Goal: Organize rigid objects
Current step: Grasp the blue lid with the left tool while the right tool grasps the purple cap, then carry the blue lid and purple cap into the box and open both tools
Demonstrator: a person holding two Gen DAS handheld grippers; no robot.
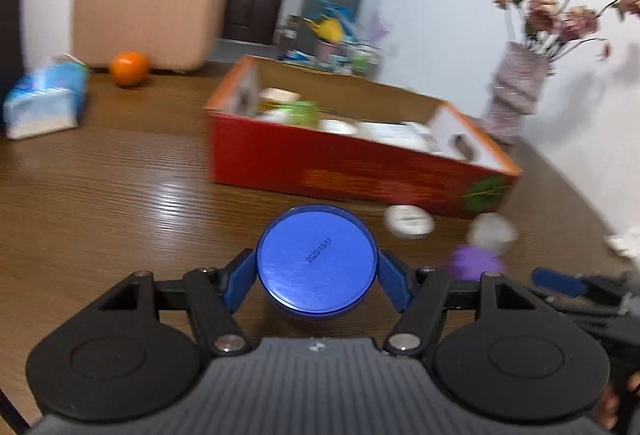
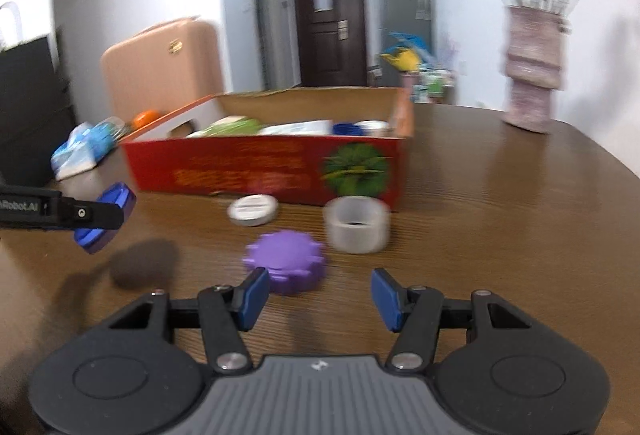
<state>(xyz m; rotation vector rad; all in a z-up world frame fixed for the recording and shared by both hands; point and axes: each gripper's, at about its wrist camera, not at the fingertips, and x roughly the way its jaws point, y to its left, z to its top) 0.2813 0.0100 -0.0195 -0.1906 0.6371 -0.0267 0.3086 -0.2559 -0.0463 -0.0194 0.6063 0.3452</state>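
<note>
Clamping a round blue tin point(image 1: 317, 260) between its blue pads, the left gripper point(image 1: 317, 277) is seen with both pads pressed against the tin's sides, so the tin is pinched and held above the wooden table point(image 1: 120, 195). The red cardboard box point(image 1: 340, 163) stands ahead of it, already holding several white and green items. The step in hand is judged to be the carrying of the tin toward that box.

In the right wrist view, the right gripper point(image 2: 319, 295) is seen with its jaws spread and nothing between them. A purple ridged lid point(image 2: 286, 261) lies just ahead of the left-hand pad, on the table, not yet enclosed. A translucent roll of tape point(image 2: 356, 223) stands just beyond it, and a flat white round tin point(image 2: 253, 210) lies near the box's front wall. All three are left outside the box.

For the next move, the blue tin is to be lifted clear of the box's near wall and brought over a free spot inside before release. The right gripper would need to be shifted so that the purple lid sits centred between the pads before closing. Motion blur leaves the finer detail of the box's contents uncertain.
</note>
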